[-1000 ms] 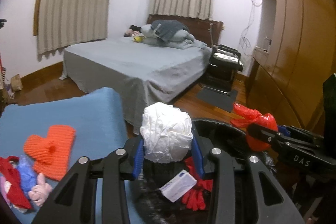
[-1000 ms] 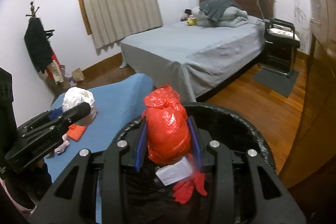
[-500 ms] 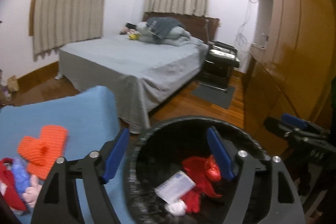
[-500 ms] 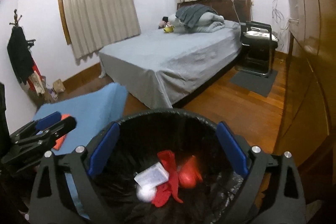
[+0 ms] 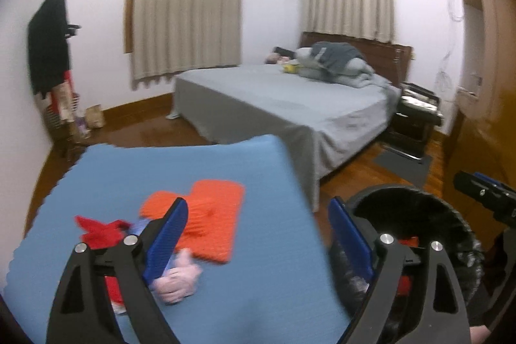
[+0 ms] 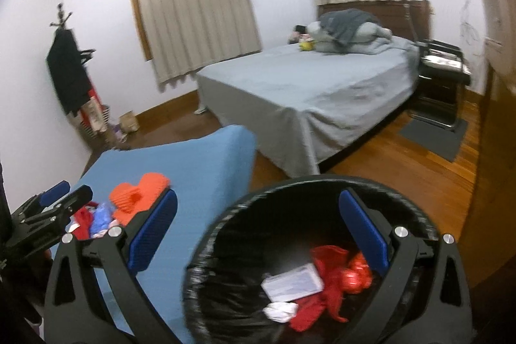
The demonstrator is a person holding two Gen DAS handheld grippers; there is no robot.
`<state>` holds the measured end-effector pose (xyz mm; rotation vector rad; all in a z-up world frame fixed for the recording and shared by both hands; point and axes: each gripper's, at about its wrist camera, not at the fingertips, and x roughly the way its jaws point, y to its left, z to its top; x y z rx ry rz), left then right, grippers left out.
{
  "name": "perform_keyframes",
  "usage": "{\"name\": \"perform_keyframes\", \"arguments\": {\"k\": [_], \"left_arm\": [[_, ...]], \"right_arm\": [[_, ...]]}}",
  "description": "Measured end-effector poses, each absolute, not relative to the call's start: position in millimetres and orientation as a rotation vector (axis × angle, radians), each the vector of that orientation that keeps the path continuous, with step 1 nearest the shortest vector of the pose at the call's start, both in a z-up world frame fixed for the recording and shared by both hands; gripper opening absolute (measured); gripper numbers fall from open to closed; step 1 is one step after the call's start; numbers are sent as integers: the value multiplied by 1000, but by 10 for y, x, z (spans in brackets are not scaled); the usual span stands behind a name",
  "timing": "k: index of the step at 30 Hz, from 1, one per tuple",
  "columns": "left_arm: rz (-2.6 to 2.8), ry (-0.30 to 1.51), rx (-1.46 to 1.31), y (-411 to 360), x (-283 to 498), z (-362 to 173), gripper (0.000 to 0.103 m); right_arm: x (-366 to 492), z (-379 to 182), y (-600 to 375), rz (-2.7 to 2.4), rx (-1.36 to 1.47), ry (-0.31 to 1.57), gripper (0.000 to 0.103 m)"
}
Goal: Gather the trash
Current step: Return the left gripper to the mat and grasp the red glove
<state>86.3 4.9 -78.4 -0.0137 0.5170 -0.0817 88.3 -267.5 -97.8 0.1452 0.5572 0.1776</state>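
A black-lined trash bin [image 6: 290, 182] stands beside the blue table [image 6: 193, 157]. Inside lie a red bag [image 6: 354, 274], a white packet [image 6: 292, 281] and a white crumpled wad [image 6: 280, 310]. My right gripper [image 6: 258, 195] hangs open over the bin's left rim with nothing between its pads. My left gripper [image 5: 258, 205] is over the blue table [image 5: 193, 163], its jaws opening and empty. Below it lie an orange knit piece [image 5: 213, 224], a red cloth [image 5: 100, 231] and a pink soft item [image 5: 177, 279]. The bin [image 5: 403, 187] is at its right.
A grey bed [image 5: 274, 92] fills the middle of the room, with a black side stand [image 5: 416, 118] next to it. A coat rack [image 5: 48, 54] stands at the left wall. Wooden wardrobe doors [image 6: 496, 150] line the right side.
Both grippers opened and let go; the white bag and the red bag dropped into the bin. The left gripper then swung left, from over the bin to over the blue table.
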Motion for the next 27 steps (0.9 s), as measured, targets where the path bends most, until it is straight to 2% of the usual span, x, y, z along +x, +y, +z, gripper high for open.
{"name": "perform_keyframes", "arguments": {"k": [8, 15, 25, 27], "left_arm": [[84, 548, -51, 763, 753, -972, 86], [168, 599, -86, 1234, 802, -1213, 75], [186, 668, -104, 1463, 1149, -1541, 66], [184, 683, -110, 1497, 1208, -1600, 58]], "right_arm": [[1100, -1047, -1921, 312, 89, 591, 98], [1243, -1144, -1450, 381, 53, 622, 98], [1441, -1337, -1087, 420, 13, 670, 98], [1470, -1379, -1036, 425, 10, 678, 98]]}}
